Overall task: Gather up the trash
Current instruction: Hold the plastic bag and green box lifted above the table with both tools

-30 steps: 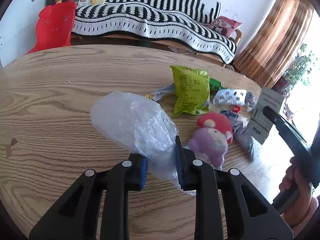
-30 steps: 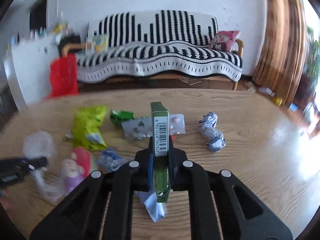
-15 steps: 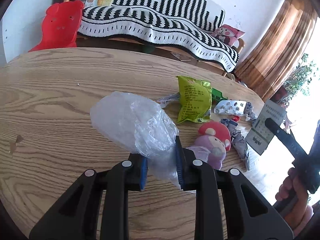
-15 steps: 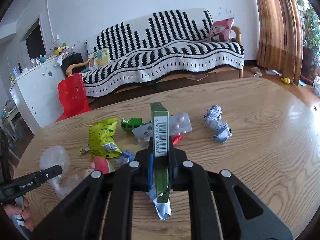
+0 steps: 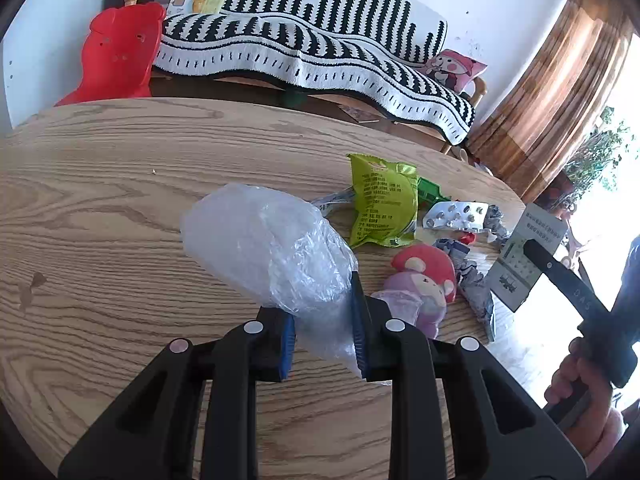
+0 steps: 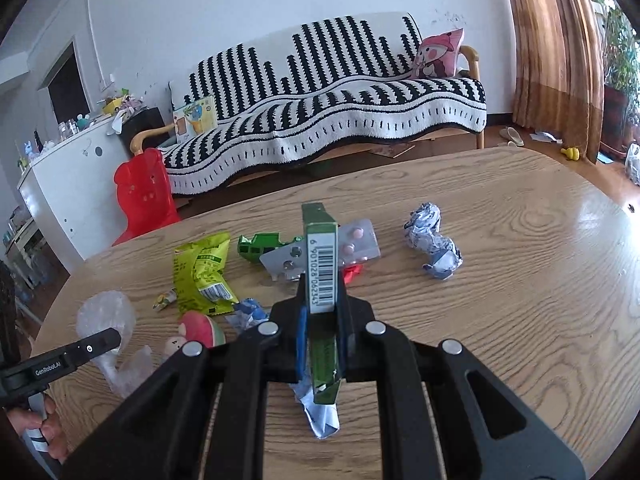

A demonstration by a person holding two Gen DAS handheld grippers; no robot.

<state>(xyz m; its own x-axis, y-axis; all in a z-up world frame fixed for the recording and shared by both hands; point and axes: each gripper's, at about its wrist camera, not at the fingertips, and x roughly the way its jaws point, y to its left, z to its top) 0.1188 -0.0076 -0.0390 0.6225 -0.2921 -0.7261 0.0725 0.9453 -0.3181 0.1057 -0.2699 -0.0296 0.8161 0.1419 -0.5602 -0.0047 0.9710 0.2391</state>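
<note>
Plainly, both grippers are loaded, so the step in hand is judged to be carrying the two pieces off to wherever trash is gathered (no bin is seen in either view). To do it well, both loads should be lifted clear of the table before being moved, and the grip kept firm, since the plastic is slippery and may slide out.

Ahead of the left jaws, the clear bag bulges up and forward, its crumpled neck pinched between the blue pads. The left gripper is closed partway, as far as the bunched film allows.

Beyond and to the right of those jaws lie the snack packet, the toy, the blister pack and crumpled foil, all left on the wood.

Between the right jaws a green carton is clamped edge-on, barcode facing the camera, with a scrap of pale wrapper hanging below it. The right gripper is closed tight on the carton.
</note>
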